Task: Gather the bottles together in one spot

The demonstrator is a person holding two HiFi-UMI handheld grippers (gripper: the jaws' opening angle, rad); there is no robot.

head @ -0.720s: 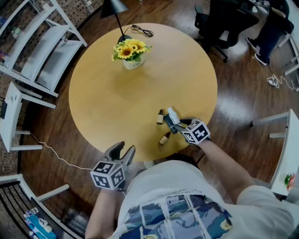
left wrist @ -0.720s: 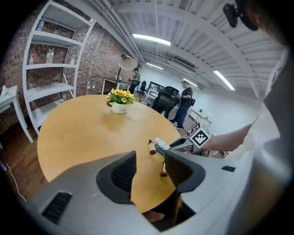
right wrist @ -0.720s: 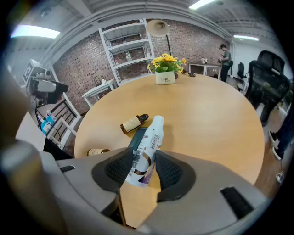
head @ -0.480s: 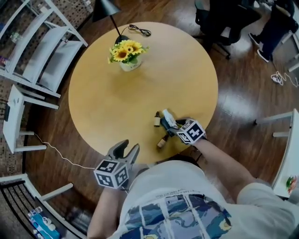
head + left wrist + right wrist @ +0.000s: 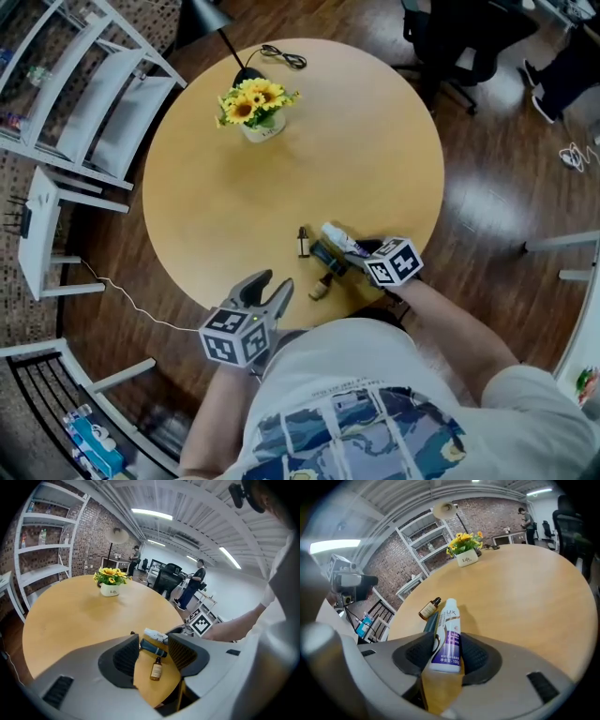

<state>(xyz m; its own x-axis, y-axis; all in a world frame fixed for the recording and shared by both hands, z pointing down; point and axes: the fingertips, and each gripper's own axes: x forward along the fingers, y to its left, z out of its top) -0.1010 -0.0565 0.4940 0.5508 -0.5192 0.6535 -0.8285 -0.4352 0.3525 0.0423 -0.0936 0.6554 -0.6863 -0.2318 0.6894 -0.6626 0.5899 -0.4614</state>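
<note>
Round table [image 5: 281, 169], bottle [image 5: 449, 620] cap-forward in right gripper [image 5: 446, 654]

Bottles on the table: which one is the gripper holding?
The white-and-purple bottle, clamped in the right gripper. The dark teal bottle and amber bottle beside it are loose on the table.

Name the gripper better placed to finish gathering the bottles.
Right. The right gripper is shut on the white bottle, beside the dark bottle and the amber bottle on the table; the left gripper is open, empty, at the table's near edge.
</note>
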